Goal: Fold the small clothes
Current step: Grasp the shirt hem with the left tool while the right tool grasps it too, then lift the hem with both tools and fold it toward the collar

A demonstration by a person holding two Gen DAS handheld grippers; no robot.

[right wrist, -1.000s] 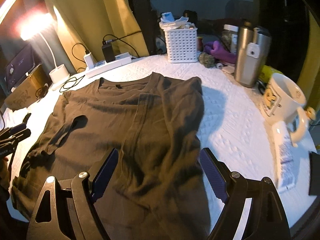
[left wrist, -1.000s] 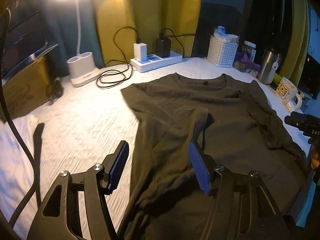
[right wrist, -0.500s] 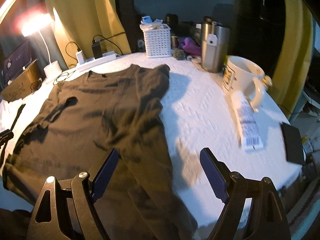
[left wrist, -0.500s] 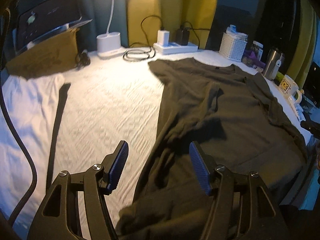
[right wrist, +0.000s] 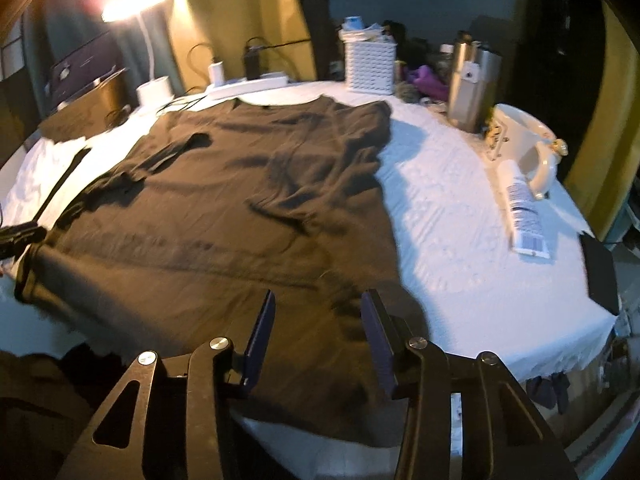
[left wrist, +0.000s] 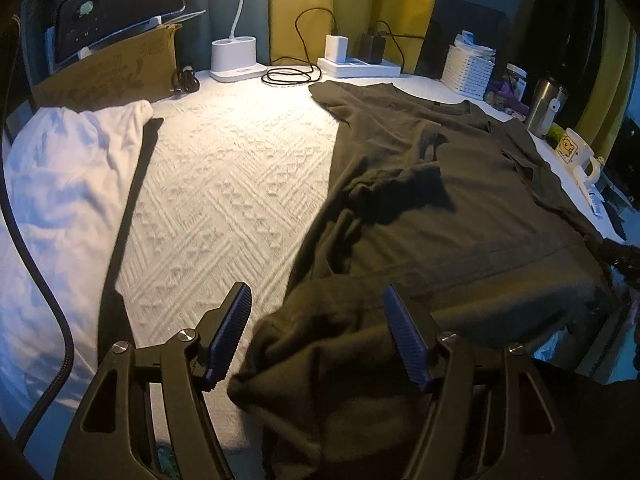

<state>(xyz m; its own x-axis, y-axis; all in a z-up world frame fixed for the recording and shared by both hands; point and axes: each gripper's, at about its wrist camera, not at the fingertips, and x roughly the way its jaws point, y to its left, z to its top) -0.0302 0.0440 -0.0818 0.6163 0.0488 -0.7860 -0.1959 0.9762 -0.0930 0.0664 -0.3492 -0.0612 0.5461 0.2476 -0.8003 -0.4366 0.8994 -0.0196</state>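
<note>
Left wrist view: the left claw (left wrist: 318,334) sits at the bottom of the frame, jaws opening, over the near hem of the dark T-shirt (left wrist: 452,208), pads off the cloth. Right wrist view: the right claw (right wrist: 318,334) has its jaws closing, shirt hem beneath, not yet pinched. The shirt lies spread across the white counter (left wrist: 224,184). Far upper right, a white basket (right wrist: 371,67).

Left gripper (left wrist: 316,336), right gripper (right wrist: 318,336): black frames, silver screws, ribbed blue fingers (left wrist: 232,334).
</note>
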